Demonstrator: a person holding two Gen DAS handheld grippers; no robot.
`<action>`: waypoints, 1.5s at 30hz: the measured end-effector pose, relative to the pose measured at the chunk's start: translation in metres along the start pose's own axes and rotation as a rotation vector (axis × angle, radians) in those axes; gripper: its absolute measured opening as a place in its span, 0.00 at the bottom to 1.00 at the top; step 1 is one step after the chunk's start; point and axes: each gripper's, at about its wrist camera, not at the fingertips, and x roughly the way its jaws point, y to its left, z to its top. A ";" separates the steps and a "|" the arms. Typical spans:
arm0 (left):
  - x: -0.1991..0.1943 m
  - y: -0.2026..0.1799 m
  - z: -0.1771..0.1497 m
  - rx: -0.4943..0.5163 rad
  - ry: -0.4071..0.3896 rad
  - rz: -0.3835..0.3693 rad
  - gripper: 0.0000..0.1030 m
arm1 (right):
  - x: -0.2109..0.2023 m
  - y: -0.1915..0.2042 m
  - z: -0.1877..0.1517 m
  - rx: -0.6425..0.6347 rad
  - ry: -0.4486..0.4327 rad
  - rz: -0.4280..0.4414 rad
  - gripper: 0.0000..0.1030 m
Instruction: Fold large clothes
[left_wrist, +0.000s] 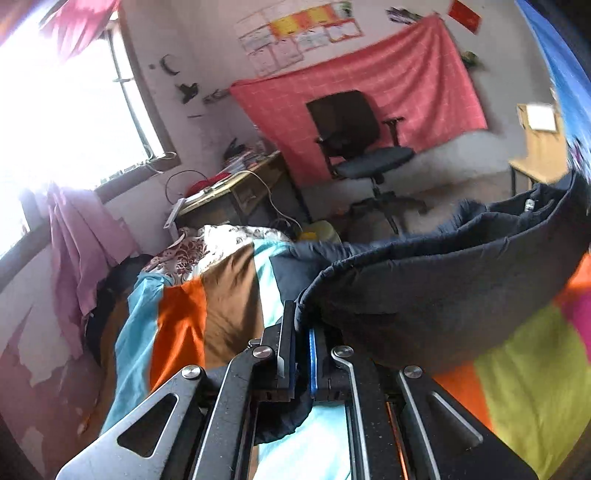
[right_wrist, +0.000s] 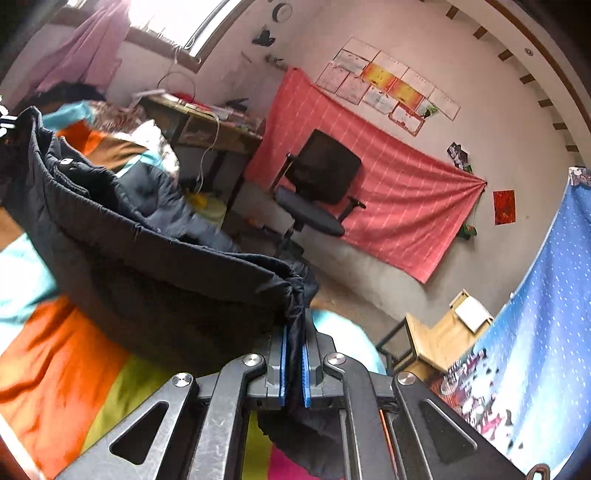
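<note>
Between the blue pads of the left gripper (left_wrist: 302, 354) and right gripper (right_wrist: 294, 363), each clamped tight, a dark quilted garment (left_wrist: 436, 291) hangs stretched above the striped bedspread (left_wrist: 192, 314); folding looks midway, nothing laid flat yet; an office chair (right_wrist: 317, 184) stands beyond.

A dark navy quilted garment (left_wrist: 443, 280) hangs lifted above the bed, stretched in a sagging band, one bunched edge pinched at each end, its far part trailing down onto the bedding.
</note>
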 end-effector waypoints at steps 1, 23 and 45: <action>0.007 0.000 0.008 -0.007 -0.008 0.011 0.05 | 0.011 -0.005 0.009 0.000 0.010 0.004 0.06; 0.233 0.002 0.072 -0.152 0.039 0.044 0.04 | 0.240 0.003 0.083 0.007 0.083 0.003 0.05; 0.244 0.023 0.058 -0.342 -0.132 -0.145 0.84 | 0.311 0.006 0.047 0.125 0.126 0.039 0.45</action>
